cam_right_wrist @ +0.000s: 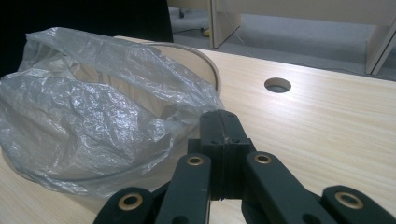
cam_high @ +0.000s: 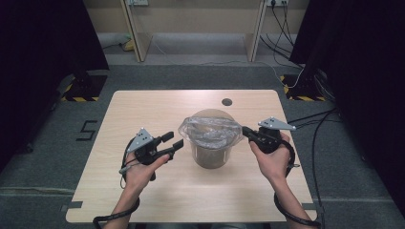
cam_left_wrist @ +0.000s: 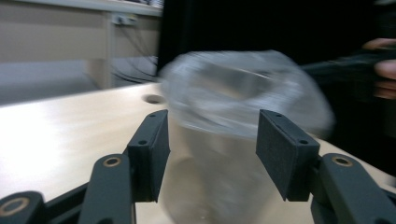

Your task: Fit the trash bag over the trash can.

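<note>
The right gripper point(cam_high: 246, 131) is clenched, jaws pressed flat together at the right-hand edge of the thin, crinkled, translucent grey plastic bag point(cam_high: 210, 130); whether film is pinched between them cannot be told from the right gripper view. The left gripper point(cam_high: 173, 141) is released, jaws standing wide apart, just short of the bag's left side and not touching it. The bag lines a round, clear-walled bin with a pale rim point(cam_high: 210, 155), standing upright mid-table, its film puffed up and draped over the rim. The bin lies directly between the two grippers; the right one is the nearer. The light wooden table point(cam_high: 143, 105) has a round cable hole point(cam_high: 227, 102) beyond the bin. No brand, label or writing is legible on bag or bin.
</note>
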### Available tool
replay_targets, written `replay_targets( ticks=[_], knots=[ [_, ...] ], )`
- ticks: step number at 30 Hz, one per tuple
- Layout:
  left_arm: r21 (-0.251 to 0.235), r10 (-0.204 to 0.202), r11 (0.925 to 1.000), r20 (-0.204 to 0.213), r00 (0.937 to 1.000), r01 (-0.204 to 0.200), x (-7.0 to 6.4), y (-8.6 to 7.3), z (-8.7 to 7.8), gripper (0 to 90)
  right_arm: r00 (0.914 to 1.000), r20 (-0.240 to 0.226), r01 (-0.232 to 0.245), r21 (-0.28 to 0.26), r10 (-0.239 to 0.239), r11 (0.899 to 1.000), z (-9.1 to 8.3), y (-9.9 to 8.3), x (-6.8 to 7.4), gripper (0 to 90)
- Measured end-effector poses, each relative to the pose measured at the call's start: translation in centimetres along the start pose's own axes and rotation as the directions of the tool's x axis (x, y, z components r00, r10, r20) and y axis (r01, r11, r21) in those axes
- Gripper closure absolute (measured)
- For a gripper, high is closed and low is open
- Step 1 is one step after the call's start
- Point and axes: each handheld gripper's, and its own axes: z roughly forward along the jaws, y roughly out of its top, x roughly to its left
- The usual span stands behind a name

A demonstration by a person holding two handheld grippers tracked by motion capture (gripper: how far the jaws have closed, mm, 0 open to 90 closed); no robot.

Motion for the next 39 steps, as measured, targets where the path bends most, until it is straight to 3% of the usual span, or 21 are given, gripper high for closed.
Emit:
replay_targets(
  ticks=[3,4,7,8,10,15,20,25,28,29,30,33,36,38,39],
  knots=[
    [0.018,-0.003,0.9998,0.024,0.9997,0.002,-1.2,-0.1,0.4,44.1,1.0,-0.001,0.006,-0.003,-0.006,1.0,-0.1,0.1,0.3,90.0],
    [0.033,-0.027,0.9991,0.015,0.9995,0.027,-1.4,-0.1,0.7,44.2,1.0,-0.001,0.006,-0.004,-0.006,1.0,-0.1,0.1,0.3,90.0],
    [0.059,-0.061,0.9963,-0.027,0.9978,0.062,-1.0,-0.3,1.3,43.7,1.0,0.001,0.008,-0.006,-0.008,1.0,-0.1,0.3,0.4,90.0],
    [0.068,-0.091,0.9934,-0.027,0.9955,0.092,-0.8,-0.6,1.5,42.7,1.0,0.001,0.006,-0.006,-0.006,1.0,-0.1,0.3,0.3,90.0],
    [0.078,-0.111,0.9907,-0.02,0.9936,0.112,-0.6,-0.9,1.7,41.9,1.0,0.002,0.003,-0.004,-0.003,1.0,0.0,0.2,0.2,90.0],
    [0.057,-0.178,0.9827,0.028,0.9836,0.177,-0.3,-0.7,2.1,40.5,1.0,0.0,0.004,0.002,-0.004,1.0,0.2,0.0,0.1,90.0],
    [0.044,-0.233,0.9719,0.031,0.972,0.231,0.5,0.1,2.7,41.7,1.0,0.001,0.009,-0.005,-0.009,1.0,0.0,0.2,0.2,90.0],
    [0.032,-0.258,0.966,0.03,0.9658,0.257,0.6,0.7,3.2,52.3,0.9999,0.0,0.011,-0.005,-0.011,1.0,0.0,0.3,0.2,90.0],
    [0.045,-0.258,0.9654,0.021,0.966,0.257,0.4,0.8,3.3,64.0,0.9999,-0.003,0.01,-0.007,-0.01,1.0,0.0,0.2,0.2,90.0],
    [0.041,-0.269,0.9627,0.034,0.9626,0.267,0.3,0.8,3.3,70.1,1.0,-0.004,0.008,-0.007,-0.008,1.0,0.0,0.2,0.2,90.0],
    [0.031,-0.291,0.9567,0.054,0.9553,0.289,0.3,0.7,3.2,76.5,1.0,-0.005,0.007,-0.006,-0.007,1.0,-0.1,0.1,0.3,90.0],
    [0.027,-0.289,0.9573,0.061,0.9554,0.288,0.3,0.6,2.8,89.2,1.0,-0.005,0.006,-0.004,-0.006,1.0,-0.2,0.0,0.3,90.0],
    [0.049,-0.279,0.9599,0.061,0.9585,0.276,0.1,0.5,2.3,89.6,1.0,-0.002,0.006,-0.001,-0.006,1.0,-0.3,-0.1,0.2,90.0],
    [0.056,-0.286,0.9578,0.081,0.9549,0.282,0.0,0.3,1.9,89.7,1.0,0.0,0.007,0.0,-0.007,1.0,-0.4,-0.1,0.2,90.0],
    [0.06,-0.3,0.9536,0.093,0.9495,0.295,-0.1,0.2,1.6,89.7,1.0,0.001,0.008,0.001,-0.008,1.0,-0.4,-0.1,0.1,90.0]
  ],
)
